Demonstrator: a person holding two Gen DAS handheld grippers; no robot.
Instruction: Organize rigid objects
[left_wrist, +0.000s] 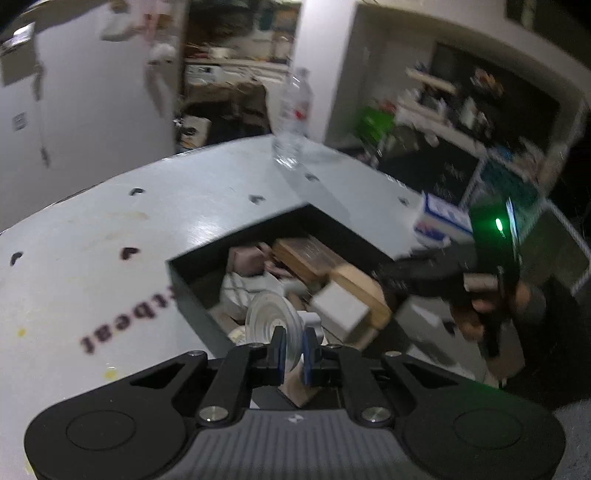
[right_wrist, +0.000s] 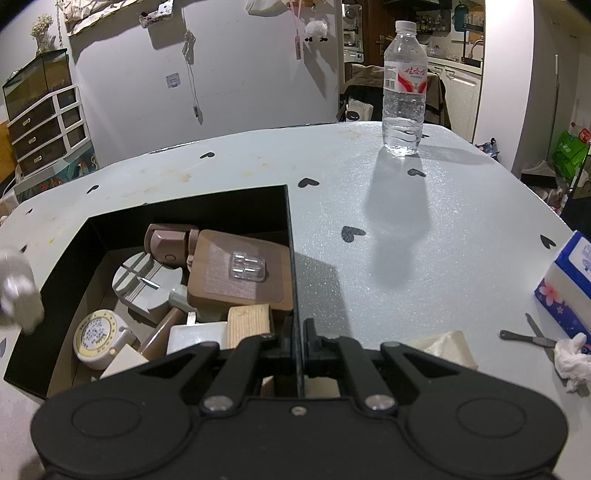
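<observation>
- the left gripper (left_wrist: 294, 349) is clamped on a clear round plastic disc with ringed ridges (left_wrist: 271, 317); the disc stands on its edge between the blue pads, above the near corner of the black open cardboard box (left_wrist: 192, 295).
- the right gripper (right_wrist: 297, 345) is pressed together on the thin right wall of that black box (right_wrist: 291, 258); the wall runs straight between its two jaws.
- inside the box lie many rigid things: a brown wooden square board (right_wrist: 236, 269) with a small clear plastic hook (right_wrist: 246, 266) on top, a grey round slotted stand (right_wrist: 144, 280), a light wooden block (right_wrist: 248, 321), a white flat rectangular piece (right_wrist: 195, 338), and a round white tape measure with a yellow ring (right_wrist: 96, 338). the small print on its face is not readable.
- the box sits on a pale grey table with small black heart marks (right_wrist: 369, 192). in the left view, printed letters on the table read upside down, something like "tbeat" (left_wrist: 122, 321).
- a clear plastic water bottle with white cap (right_wrist: 404, 88) stands upright at the far side of the table, well apart from the box. its red and white label has chinese characters, which i cannot read surely.
- at the right edge lies a blue and white tissue pack with pink flowers (right_wrist: 569, 288), near it a small metal tool (right_wrist: 528, 338) and a crumpled white tissue (right_wrist: 572, 360).
</observation>
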